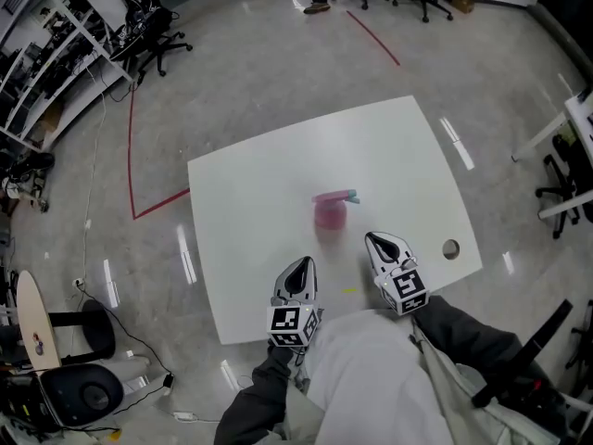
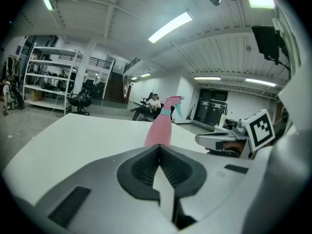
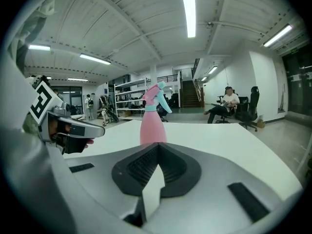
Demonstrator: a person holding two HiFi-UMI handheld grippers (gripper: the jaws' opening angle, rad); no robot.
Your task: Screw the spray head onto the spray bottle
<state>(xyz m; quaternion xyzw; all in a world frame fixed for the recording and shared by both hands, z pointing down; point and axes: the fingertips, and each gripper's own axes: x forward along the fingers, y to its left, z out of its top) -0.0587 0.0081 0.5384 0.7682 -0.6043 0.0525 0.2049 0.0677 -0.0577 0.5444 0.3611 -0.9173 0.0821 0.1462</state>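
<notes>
Pink spray bottle (image 1: 331, 213) stands upright near the middle of the white table (image 1: 250, 248), w/ the spray head (image 1: 339, 196) sitting on its neck, teal end twds the person's right. Can't tell if the head is screwed tight.

L gripper (image 1: 299, 269) and R gripper (image 1: 380, 244) both hover over the table's near edge, on the person's side of the bottle. Neither touches it. Bottle sits ahead of them, roughly btwn the two, R one nearer.

L fingers (image 2: 141, 167) are pressed together w/ nothing btwn them; bottle shows beyond the tips, apart. R fingers (image 3: 175, 165) are likewise closed tight & empty, bottle straight ahead past them. Each gripper shows at the side of the other's view, marker cube on it.

Round hole (image 1: 450, 248) in the table near its right corner. Red line (image 1: 139, 184) on the grey floor left of the table, office chairs (image 1: 153, 49) beyond it, shelving (image 2: 48, 82) along the wall. A person (image 3: 228, 101) sits in a chair in the bkgd.
</notes>
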